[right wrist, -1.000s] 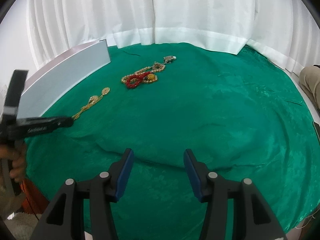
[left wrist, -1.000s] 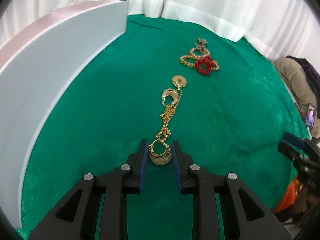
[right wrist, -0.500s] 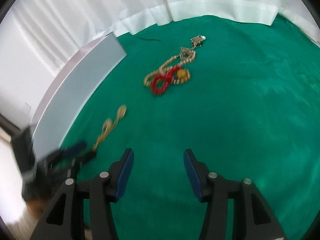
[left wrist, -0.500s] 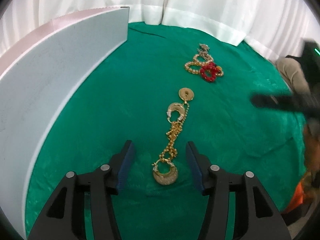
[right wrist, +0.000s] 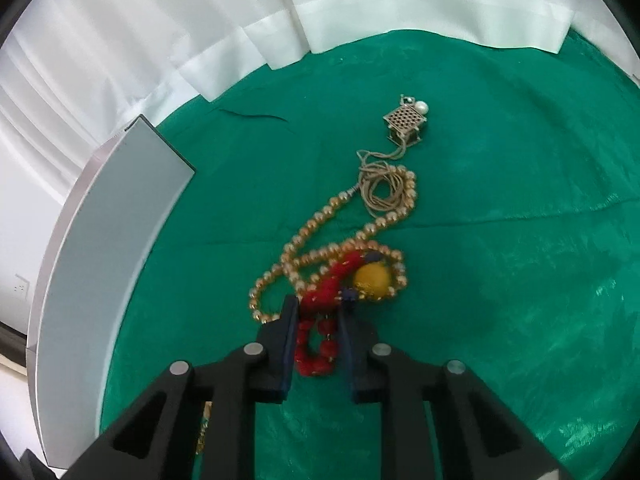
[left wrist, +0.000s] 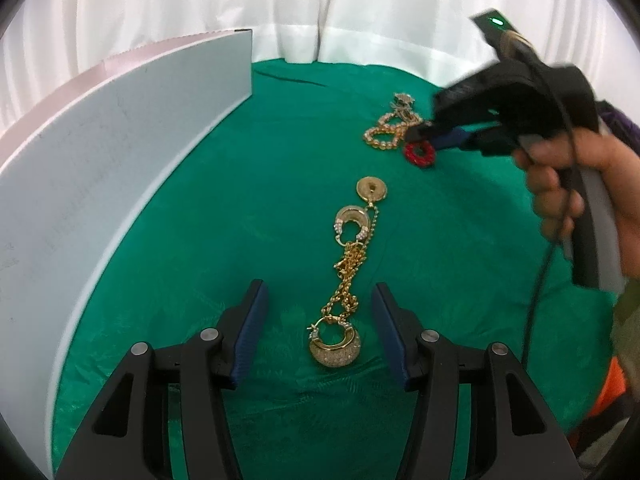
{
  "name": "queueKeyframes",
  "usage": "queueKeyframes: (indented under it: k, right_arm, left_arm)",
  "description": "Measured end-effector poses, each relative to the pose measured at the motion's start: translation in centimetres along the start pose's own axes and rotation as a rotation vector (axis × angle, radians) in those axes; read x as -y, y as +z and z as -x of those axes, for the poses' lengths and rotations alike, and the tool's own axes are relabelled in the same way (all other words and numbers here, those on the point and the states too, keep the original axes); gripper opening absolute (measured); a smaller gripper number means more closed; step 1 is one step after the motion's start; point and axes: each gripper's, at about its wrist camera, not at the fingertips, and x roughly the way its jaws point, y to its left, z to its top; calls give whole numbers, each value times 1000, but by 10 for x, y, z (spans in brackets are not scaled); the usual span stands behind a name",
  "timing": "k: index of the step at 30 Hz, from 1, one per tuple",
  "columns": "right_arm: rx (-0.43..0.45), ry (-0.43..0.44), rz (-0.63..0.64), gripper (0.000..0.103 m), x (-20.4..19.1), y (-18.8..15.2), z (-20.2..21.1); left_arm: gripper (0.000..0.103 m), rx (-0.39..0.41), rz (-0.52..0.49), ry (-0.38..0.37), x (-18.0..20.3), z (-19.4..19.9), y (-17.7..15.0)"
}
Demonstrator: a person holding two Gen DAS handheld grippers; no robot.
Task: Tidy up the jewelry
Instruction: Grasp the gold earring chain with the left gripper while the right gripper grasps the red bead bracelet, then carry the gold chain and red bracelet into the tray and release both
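Between the right gripper's jaws lies the red bead loop, resting on the green desk cloth atop a tangle. Jaws closing; pad contact uncertain. Step in hand: grasping the red piece. Next: lift slowly so it frees from the gold bead strand and yellow bead. Left gripper released, straddling one gold hoop earring. Count: two hoops, one disc, one chain, one cage pendant.
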Motion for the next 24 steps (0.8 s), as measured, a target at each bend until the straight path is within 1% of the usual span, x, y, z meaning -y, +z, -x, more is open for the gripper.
queueKeyframes:
  k: [3, 5, 8, 12, 16, 18, 20, 24]
  right_arm:
    - [-1, 47, 14, 19, 9, -14, 21]
    - [-6, 55, 49, 19, 14, -28, 38]
    - [-31, 35, 113, 19, 22, -53, 56]
    - [-48, -21, 191, 20, 35, -86, 76]
    - [-25, -76, 220, 20, 50, -112, 97]
    - [-10, -94, 230, 21, 53, -120, 104]
    - [6, -108, 233, 22, 52, -122, 104]
    - [21, -130, 253, 22, 51, -126, 105]
  left_arm:
    - [56, 6, 18, -17, -3, 1, -1]
    - [56, 7, 22, -22, -4, 2, -1]
    - [57, 5, 18, -21, -3, 1, 0]
    - [60, -23, 12, -32, -2, 0, 4]
    - [62, -61, 64, -91, -11, -2, 11]
    - [62, -73, 79, -105, -13, -3, 14]
    - [62, -84, 67, -95, -10, -6, 17]
    - [61, -112, -8, -65, 6, -14, 22]
